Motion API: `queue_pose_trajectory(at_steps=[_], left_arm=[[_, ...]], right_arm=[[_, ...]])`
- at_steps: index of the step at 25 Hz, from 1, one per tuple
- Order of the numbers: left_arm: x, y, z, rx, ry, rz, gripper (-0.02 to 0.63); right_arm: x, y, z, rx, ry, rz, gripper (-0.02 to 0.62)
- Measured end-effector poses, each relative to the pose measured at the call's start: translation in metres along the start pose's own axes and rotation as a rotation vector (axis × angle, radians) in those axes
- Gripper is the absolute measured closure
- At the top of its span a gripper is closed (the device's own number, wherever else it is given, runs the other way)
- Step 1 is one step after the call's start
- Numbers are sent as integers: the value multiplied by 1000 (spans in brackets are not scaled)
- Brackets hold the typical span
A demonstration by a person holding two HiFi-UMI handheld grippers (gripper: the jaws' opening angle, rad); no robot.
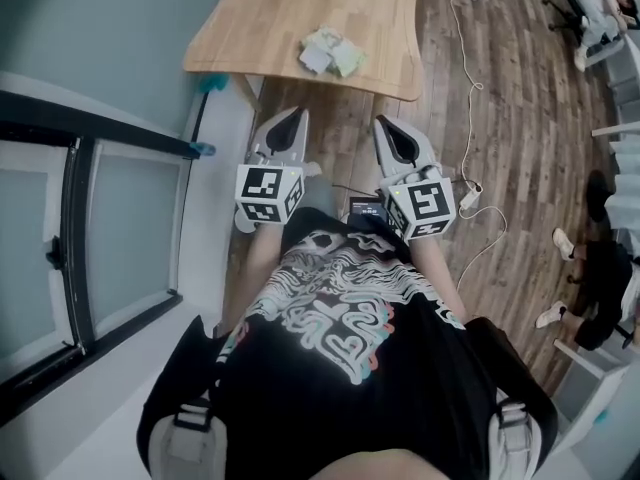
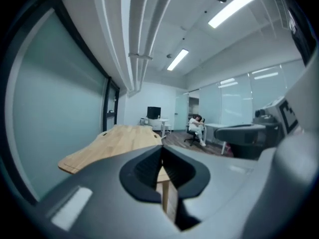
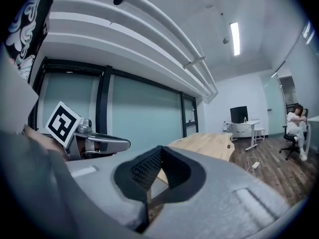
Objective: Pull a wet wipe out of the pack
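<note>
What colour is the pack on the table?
Pack: pale green and white, clearest in head view.

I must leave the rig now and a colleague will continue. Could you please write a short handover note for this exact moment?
Left gripper: shut, nothing between its jaws, held close to the person's body, short of the table.
Right gripper: shut and empty, beside the left one.
Wet wipe pack: lies on the wooden table ahead, near its closer edge; neither gripper touches it.
Done: nothing of the pull yet. The pack is too small here to tell whether a wipe sticks out.
Left: step up to the table, probably steady the pack with one gripper, then pull a wipe out with the other.
</note>
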State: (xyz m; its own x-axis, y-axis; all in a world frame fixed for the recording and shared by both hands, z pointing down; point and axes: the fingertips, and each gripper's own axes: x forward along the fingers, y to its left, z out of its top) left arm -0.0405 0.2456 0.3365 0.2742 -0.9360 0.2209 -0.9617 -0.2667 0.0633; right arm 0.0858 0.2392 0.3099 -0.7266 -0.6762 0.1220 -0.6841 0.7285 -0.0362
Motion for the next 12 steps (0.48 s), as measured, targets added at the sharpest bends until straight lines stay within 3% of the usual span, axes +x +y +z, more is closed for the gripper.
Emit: queue_pose_trajectory(at_steps=[12], left_arm=[[27, 14, 7, 29, -30, 27, 615]], right_arm=[[22, -21, -6, -3, 10, -27, 596]])
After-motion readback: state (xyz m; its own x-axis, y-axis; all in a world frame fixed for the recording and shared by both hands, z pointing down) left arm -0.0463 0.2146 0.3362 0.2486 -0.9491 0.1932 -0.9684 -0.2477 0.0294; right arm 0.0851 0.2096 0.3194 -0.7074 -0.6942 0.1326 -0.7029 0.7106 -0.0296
